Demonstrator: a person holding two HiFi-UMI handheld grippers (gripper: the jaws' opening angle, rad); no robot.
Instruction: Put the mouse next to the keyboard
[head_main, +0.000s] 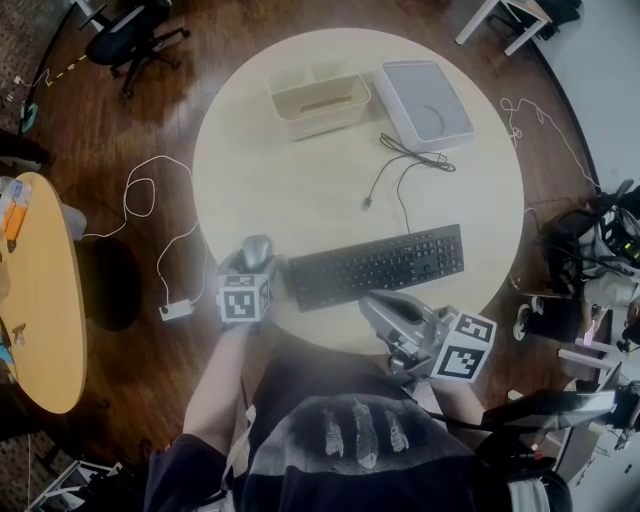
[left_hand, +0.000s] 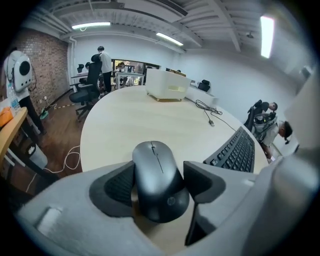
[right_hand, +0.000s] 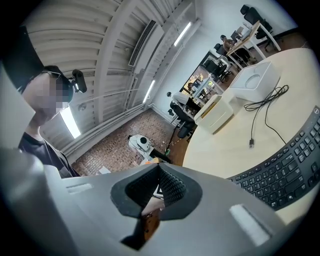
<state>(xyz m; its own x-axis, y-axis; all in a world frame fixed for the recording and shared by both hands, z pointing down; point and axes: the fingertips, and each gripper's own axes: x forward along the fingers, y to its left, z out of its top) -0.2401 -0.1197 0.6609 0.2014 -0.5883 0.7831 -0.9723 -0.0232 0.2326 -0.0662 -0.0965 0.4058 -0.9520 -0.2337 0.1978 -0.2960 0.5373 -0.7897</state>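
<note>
- Head view: a round pale wooden table (head_main: 300, 190) stands on a dark wood floor. At its far side sit a cream tray (head_main: 318, 100) and a grey box (head_main: 423, 103), with a loose black cable (head_main: 405, 165) lying near the box. A black keyboard (head_main: 375, 265) lies near your edge of the table. The grey mouse (head_main: 257, 248) rests on the table just beside the keyboard's left end. Your left gripper (head_main: 256, 263) reaches over the mouse from your side. Your right gripper (head_main: 375, 306) hovers at the table's edge, below the keyboard.
- Left gripper view: the mouse (left_hand: 159, 180) sits on the table between the jaws, which stand apart. The left pad (left_hand: 117, 187) is at the mouse's side, and the right pad (left_hand: 205, 182) is clear of it by a narrow gap, so nothing is clamped. The keyboard (left_hand: 237, 152) lies to the right.
- Right gripper view: the jaws are pressed together on nothing. The keyboard (right_hand: 285, 177) stretches to their right, with the cable (right_hand: 262, 117) and the tray (right_hand: 215, 112) beyond it.
</note>
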